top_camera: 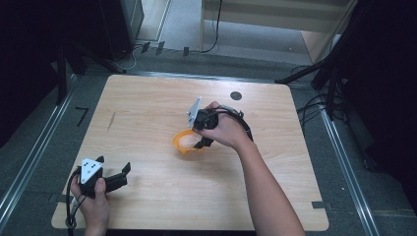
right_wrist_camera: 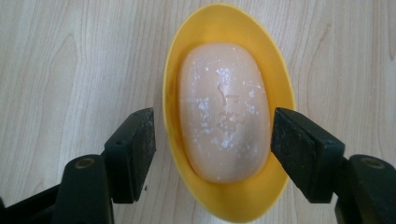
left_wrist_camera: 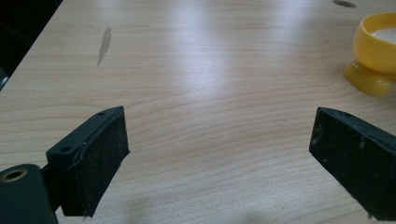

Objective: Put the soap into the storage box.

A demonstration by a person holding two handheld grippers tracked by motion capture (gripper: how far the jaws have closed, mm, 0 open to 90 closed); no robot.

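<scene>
Soap [right_wrist_camera: 223,112] lies in yellow dish [right_wrist_camera: 173,70], right claw [right_wrist_camera: 212,144] straddling it.

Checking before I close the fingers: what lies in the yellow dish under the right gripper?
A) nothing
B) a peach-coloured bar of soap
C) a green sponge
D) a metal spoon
B: the right gripper view shows an oval soap bar lying in the yellow dish.

A light wooden table [top_camera: 147,123] stands on grey floor [top_camera: 29,162], with dark stands [top_camera: 314,69] and cables [top_camera: 214,29] behind.
</scene>
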